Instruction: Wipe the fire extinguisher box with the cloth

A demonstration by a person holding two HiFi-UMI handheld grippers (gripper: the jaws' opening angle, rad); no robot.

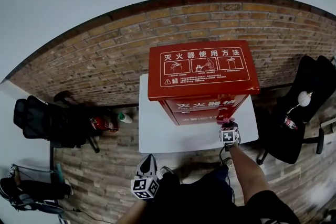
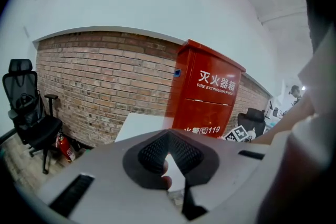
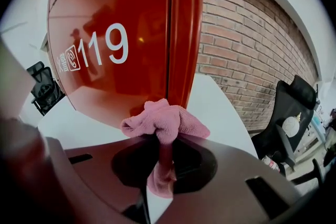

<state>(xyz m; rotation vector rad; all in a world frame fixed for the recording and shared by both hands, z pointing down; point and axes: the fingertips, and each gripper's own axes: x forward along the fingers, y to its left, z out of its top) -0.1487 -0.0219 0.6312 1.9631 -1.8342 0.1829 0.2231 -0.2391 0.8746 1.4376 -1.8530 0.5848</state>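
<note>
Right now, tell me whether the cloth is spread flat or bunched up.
Bunched: the pink cloth is crumpled in a wad, pinched in the right gripper.

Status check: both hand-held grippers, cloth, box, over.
Right hand-held gripper shut on pink cloth, at fire extinguisher box lower front corner. Left hand-held gripper shut, empty, held back. Nothing blocking.

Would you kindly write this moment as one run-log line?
right gripper: shut on pink cloth | cloth: at lower front of red box | left gripper: shut, empty
</note>
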